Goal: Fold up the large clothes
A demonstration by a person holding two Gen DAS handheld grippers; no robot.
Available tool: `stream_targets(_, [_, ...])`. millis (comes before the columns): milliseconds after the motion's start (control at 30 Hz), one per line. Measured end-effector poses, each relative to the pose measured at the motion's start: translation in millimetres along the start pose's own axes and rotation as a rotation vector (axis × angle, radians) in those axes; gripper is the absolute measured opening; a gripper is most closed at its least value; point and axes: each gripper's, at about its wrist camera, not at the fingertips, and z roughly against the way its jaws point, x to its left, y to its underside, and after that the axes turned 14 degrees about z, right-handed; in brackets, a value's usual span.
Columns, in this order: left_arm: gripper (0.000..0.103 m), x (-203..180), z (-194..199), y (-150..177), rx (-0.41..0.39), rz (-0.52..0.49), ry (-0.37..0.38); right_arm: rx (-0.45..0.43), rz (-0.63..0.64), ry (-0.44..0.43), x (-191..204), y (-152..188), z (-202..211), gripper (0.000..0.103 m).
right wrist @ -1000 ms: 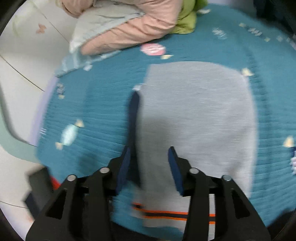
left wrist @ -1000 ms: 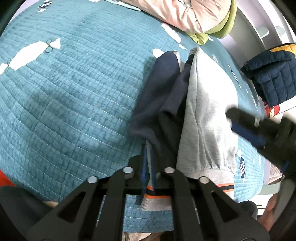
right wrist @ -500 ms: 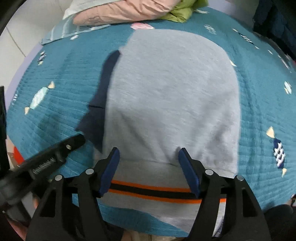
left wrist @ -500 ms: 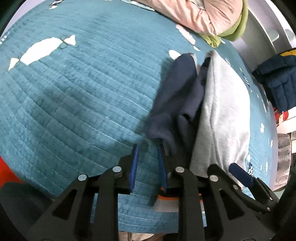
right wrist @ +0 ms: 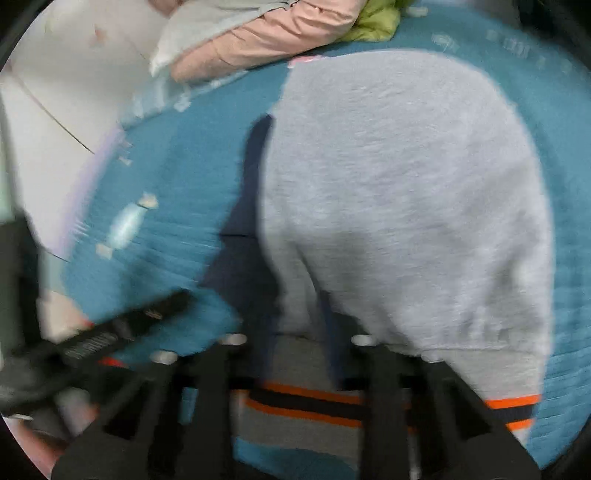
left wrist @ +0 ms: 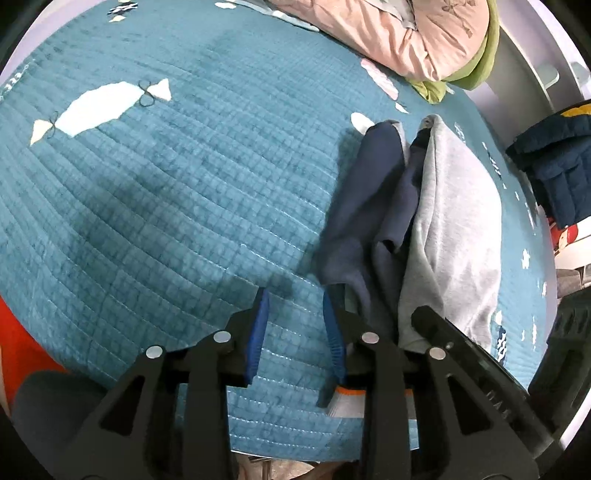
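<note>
the grey sweatshirt (right wrist: pixel 406 192) lay folded lengthwise on the teal quilt (left wrist: pixel 166 206), close to the quilt's near edge, with its ribbed hem and orange and dark stripes (right wrist: pixel 306 402) nearest the camera. along its left side a navy sleeve (left wrist: pixel 369 206) showed, bunched in soft folds against the grey cloth and reaching toward the far edge.

the left gripper (left wrist: pixel 295 332) hung just above the quilt beside the navy sleeve. its jaws had just been opening, and they stood a little apart with only bare quilt showing between the blue pads (left wrist: pixel 258 328). the right-hand pad was just beside the sleeve's lower end, but the picture did not settle whether it touched.

the right gripper (right wrist: pixel 295 332) was down at the hem end of the sweatshirt, near its left corner. its jaws had just been closing, and grey cloth lay between them. the view was blurred, so i could not tell for sure whether the pads pressed the cloth or merely stood around it.

in the right wrist view the left gripper's dark finger crossed the lower left, over the quilt's near edge. at the far edge of the quilt lay a pink padded jacket (left wrist: pixel 399 33) with a green garment (left wrist: pixel 458 74) under it. a navy quilted coat (left wrist: pixel 554 173) hung off the right side, beyond the quilt.
</note>
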Motion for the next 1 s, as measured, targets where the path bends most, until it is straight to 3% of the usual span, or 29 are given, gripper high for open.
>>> stream_targets(267, [0.034, 11, 15, -3, -0.008, 0.017, 0.048, -0.027, 0.03, -0.063, 33, -13, 13, 0.016])
stream_targets(300, [0.034, 12, 17, -3, -0.016, 0.019, 0.045, -0.025, 0.03, -0.134, 37, -16, 13, 0.008])
stream_targets(333, [0.034, 14, 18, -3, -0.02, 0.026, 0.043, -0.016, 0.018, -0.258, 37, -15, 10, 0.002])
stream_targets(367, [0.034, 16, 19, -4, -0.02, 0.032, 0.044, 0.025, 0.027, -0.322, 49, -16, 0, 0.0])
stream_targets(433, [0.034, 19, 19, -6, -0.015, 0.044, 0.043, 0.053, 0.132, -0.128, 69, -16, -13, 0.001])
stream_targets(533, [0.034, 24, 18, -6, -0.017, 0.053, 0.02, 0.072, 0.022, -0.238, 57, -10, -25, 0.001])
stream_targets(633, [0.034, 22, 16, -6, -0.011, 0.047, 0.019, 0.048, 0.033, -0.121, 41, -5, -13, 0.004])
stream_targets(700, [0.034, 13, 14, -2, -0.01, 0.008, 0.015, 0.024, 0.003, -0.089, 23, -1, 0, 0.004])
stream_targets(833, [0.034, -33, 18, 19, -0.024, -0.149, 0.084, -0.026, -0.016, 0.042, -12, -1, 34, 0.004])
stream_targets(900, [0.034, -68, 19, 36, -0.026, -0.27, 0.143, -0.037, 0.023, 0.17, -25, -1, 52, 0.004])
stream_targets(1000, [0.029, -106, 11, 63, -0.002, -0.409, 0.229, -0.017, 0.015, 0.219, -44, 11, 55, 0.004])
